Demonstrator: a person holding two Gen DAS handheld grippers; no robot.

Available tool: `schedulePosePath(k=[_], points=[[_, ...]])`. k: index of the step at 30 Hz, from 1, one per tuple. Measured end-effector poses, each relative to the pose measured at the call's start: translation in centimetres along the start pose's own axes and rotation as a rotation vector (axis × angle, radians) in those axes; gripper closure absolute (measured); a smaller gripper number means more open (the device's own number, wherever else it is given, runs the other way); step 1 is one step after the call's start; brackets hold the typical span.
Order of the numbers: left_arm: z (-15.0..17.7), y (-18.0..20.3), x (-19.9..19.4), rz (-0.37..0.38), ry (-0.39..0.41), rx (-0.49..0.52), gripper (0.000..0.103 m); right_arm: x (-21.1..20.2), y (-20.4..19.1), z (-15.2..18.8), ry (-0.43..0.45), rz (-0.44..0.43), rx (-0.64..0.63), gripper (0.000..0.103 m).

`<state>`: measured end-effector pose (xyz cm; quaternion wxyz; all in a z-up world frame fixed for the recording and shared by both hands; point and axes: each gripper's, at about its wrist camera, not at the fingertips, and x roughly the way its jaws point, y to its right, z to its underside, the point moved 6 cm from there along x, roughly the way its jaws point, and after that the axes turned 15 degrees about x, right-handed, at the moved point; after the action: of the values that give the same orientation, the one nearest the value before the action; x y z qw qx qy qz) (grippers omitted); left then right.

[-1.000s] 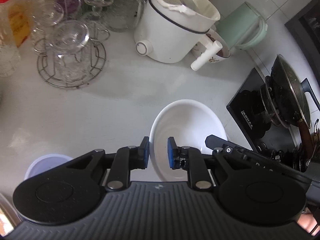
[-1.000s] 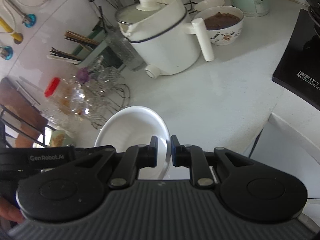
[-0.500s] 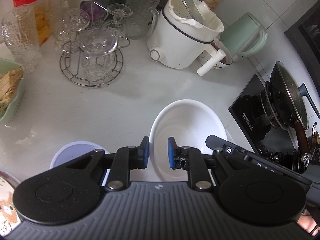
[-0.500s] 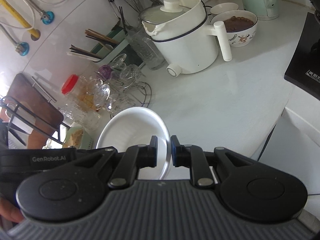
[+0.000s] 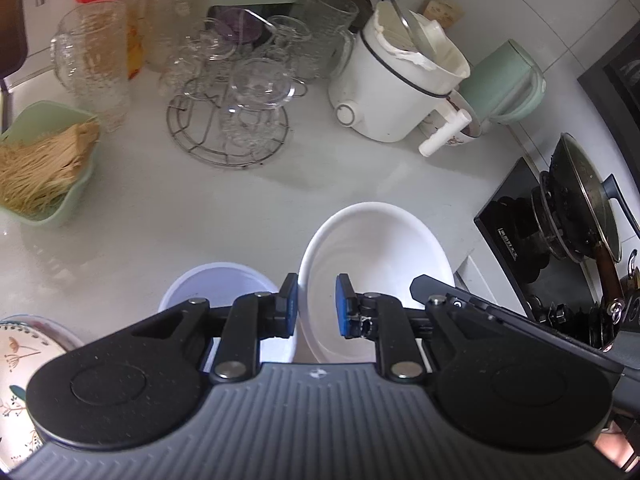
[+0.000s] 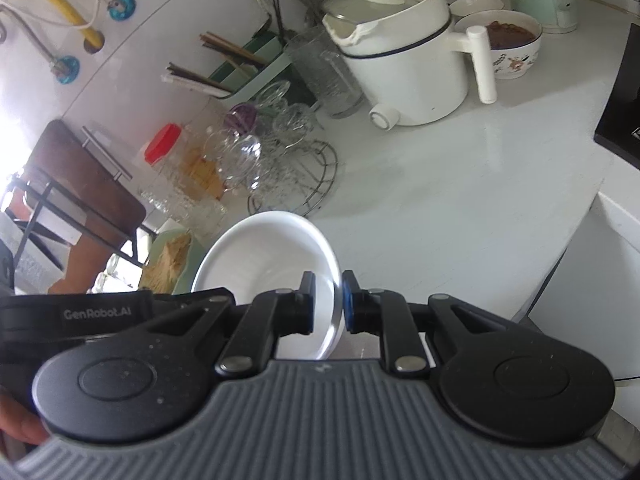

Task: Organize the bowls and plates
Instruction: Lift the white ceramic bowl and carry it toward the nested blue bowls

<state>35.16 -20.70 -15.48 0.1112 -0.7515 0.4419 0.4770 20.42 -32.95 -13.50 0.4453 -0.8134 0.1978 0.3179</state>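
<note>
White bowl [image 5: 376, 264] hangs over the table [image 5: 192, 216] between the two tools, gripped on opposite sides of its rim — a shared hold that probably keeps so wide a dish level. The left gripper [image 5: 316, 304] has its jaws clenched on the rim's near-left edge; the right gripper [image 6: 326, 302] pinches the far side the same way. At about eight o'clock from the bowl, in the left wrist view, sits a pale lilac bowl [image 5: 216, 284] (likely where this one will nest), with a floral plate [image 5: 20, 360] just beyond it. The glass rack [image 5: 228, 128] stands well apart, at eleven o'clock.
</note>
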Motion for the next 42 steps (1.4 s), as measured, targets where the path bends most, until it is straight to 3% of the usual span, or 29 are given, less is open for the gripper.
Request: schedulePosePath(k=[9, 17, 33, 42], points=[[1.4, -2.6, -1.8, -0.023, 0.016, -0.031, 0.082, 1.0, -2.2, 1.5, -0.036, -0.014, -0.041, 0.085], [4.1, -6.1, -2.6, -0.080, -0.003, -0.087, 0.082, 3.9, -4.2, 4.1, -0.143, -0.016, -0.129, 0.085], [6.3, -8.0, 0.7, -0.143, -0.065, -0.134, 0.082, 7.3, -4.3, 6.0, -0.169, 0.065, -0.245, 0.085], [6.4, -8.8, 0.9, -0.123, -0.063, -0.166, 0.082, 7.5, -4.5, 6.0, -0.173, 0.041, -0.248, 0.085]])
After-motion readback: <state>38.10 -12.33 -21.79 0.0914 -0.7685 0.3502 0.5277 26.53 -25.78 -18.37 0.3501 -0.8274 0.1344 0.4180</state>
